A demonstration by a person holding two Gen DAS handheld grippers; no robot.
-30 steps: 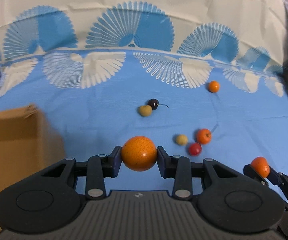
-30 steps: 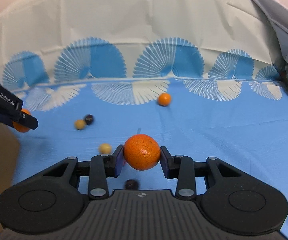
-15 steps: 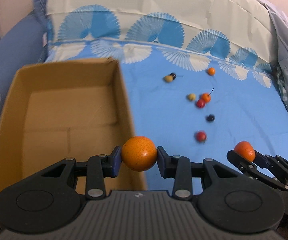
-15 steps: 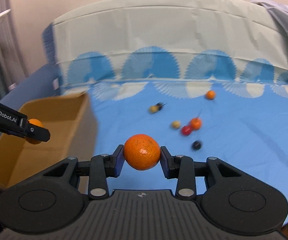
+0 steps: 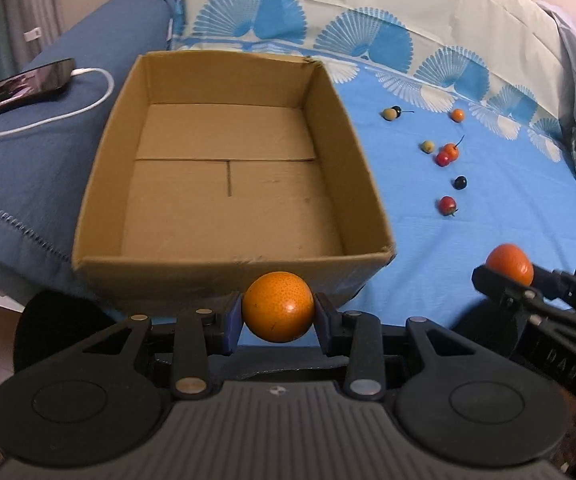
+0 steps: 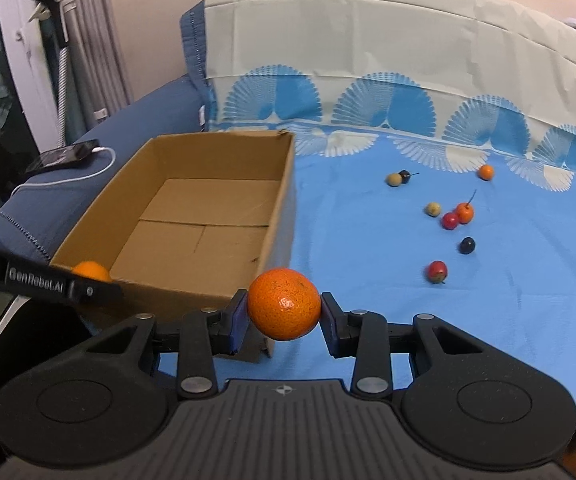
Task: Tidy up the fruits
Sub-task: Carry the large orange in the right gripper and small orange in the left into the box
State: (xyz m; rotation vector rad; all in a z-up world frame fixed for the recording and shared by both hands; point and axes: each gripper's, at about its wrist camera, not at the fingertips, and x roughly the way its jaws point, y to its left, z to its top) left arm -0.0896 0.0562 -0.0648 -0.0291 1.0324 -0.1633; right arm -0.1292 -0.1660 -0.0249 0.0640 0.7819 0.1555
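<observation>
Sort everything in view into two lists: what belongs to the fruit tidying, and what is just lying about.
Part of the job:
- left gripper, shut on the yellow-orange orange
- right gripper, shut on the deep orange mandarin
- cardboard box, nothing in it
- small loose fruits on the blue sheet

Just lying about:
- phone
- white charging cable
- blue cushion

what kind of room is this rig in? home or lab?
Looks like a home, probably a bedroom: a bed-like surface under a blue fan-print sheet, a phone charging on a blue quilt, and curtains by the wall.
</observation>
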